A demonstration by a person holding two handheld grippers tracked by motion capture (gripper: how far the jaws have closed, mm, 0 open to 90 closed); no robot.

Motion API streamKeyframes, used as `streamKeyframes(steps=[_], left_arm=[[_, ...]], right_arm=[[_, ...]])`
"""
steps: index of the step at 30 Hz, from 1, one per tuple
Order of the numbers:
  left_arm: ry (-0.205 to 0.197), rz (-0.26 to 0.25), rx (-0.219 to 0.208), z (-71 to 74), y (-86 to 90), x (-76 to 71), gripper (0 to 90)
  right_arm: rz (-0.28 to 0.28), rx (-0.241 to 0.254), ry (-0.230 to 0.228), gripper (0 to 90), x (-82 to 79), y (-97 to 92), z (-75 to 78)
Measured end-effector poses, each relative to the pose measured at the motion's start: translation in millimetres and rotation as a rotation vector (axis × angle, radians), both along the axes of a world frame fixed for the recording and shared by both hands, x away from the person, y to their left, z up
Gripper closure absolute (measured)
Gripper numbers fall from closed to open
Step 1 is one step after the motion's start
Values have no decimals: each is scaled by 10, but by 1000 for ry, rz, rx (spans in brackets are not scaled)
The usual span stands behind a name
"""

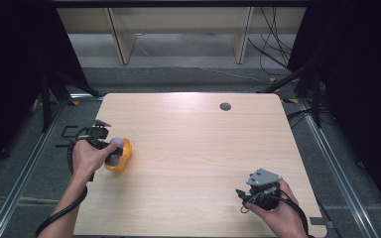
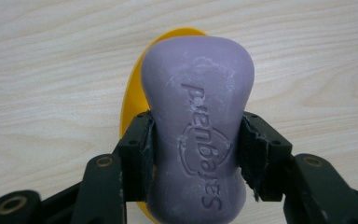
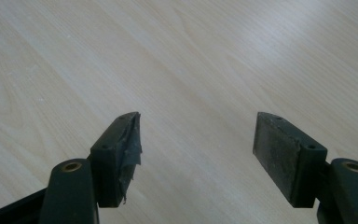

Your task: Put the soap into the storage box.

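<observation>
A purple bar of soap [image 2: 198, 126] with embossed lettering is pinched at its narrow waist between the pads of my left gripper [image 2: 196, 149], which is shut on it. Under the soap lies a yellow soap dish [image 2: 137, 88], its rim showing on one side. In the high view the left gripper [image 1: 113, 152] sits at the table's left edge over the yellow dish [image 1: 124, 159], with the soap [image 1: 117, 143] just visible. My right gripper [image 3: 196, 144] stands open over bare wood, nothing between its pads. It rests in a hand near the front right corner [image 1: 262, 191].
The light wooden table [image 1: 193, 148] has a round grey cable hole [image 1: 225, 106] near its far edge. Black cables trail from both grippers off the front. Dark stands and cables sit on the floor around the table.
</observation>
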State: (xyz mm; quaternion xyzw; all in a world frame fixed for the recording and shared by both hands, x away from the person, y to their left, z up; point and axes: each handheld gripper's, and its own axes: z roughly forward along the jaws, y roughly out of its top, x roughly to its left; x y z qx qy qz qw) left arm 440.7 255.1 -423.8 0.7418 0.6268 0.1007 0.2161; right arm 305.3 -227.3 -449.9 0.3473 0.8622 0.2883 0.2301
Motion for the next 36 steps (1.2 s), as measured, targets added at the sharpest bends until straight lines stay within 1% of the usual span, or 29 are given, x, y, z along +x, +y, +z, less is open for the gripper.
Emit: streamKeyframes(steps=[1, 2, 3, 4, 5, 8, 9, 10, 11, 12, 14, 18, 19, 23, 26, 31, 32, 35, 36], left_arm=[[3, -1, 1, -3, 0, 8, 491], [2, -2, -1, -4, 0, 11, 491], [3, 1, 0, -7, -4, 17, 491], [3, 4, -2, -11, -8, 23, 491], [7, -3, 2, -16, -7, 32, 491], [14, -13, 7, -32, -18, 53, 491], [16, -18, 11, -37, -19, 59, 490], [12, -15, 11, -49, -25, 67, 490], [19, -22, 17, -66, -23, 78, 490], [23, -24, 22, -81, -24, 87, 490], [29, -25, 24, -92, -24, 93, 490], [41, -33, 25, -130, -21, 118, 489], [46, -36, 32, -148, -24, 126, 489], [59, -37, 34, -159, -30, 139, 489], [58, -40, 36, -172, -35, 152, 488], [75, -44, 41, -178, -37, 174, 487], [70, -43, 38, -181, -40, 175, 487], [79, -43, 40, -179, -46, 186, 486], [75, -42, 40, -181, -48, 185, 486]], right_arm=[[-2, 1, 11, 329, -7, 2, 0], [-5, 2, 11, 329, -8, 3, 1], [8, -7, -5, 329, 4, -2, -3], [8, -7, -5, 329, 4, -2, -3], [3, -4, 2, 329, -1, 2, -3], [2, -2, -2, 329, 2, -1, 0], [-7, 3, 12, 328, -9, 4, 1], [-4, 1, 10, 328, -8, 2, 0], [5, -4, -4, 328, 1, -1, -1], [2, -3, 7, 328, -7, 3, -2], [1, -1, 4, 328, -7, 6, -5], [4, -5, 14, 327, -7, 4, -1], [6, -8, 12, 326, -7, 4, -1], [6, -8, 13, 326, -7, 5, -1], [6, -8, 13, 326, -7, 5, -1], [6, -8, 13, 326, -7, 5, -1], [6, -8, 13, 326, -7, 5, -1], [6, -9, 14, 325, -8, 5, -1], [6, -9, 14, 325, -8, 5, -1]])
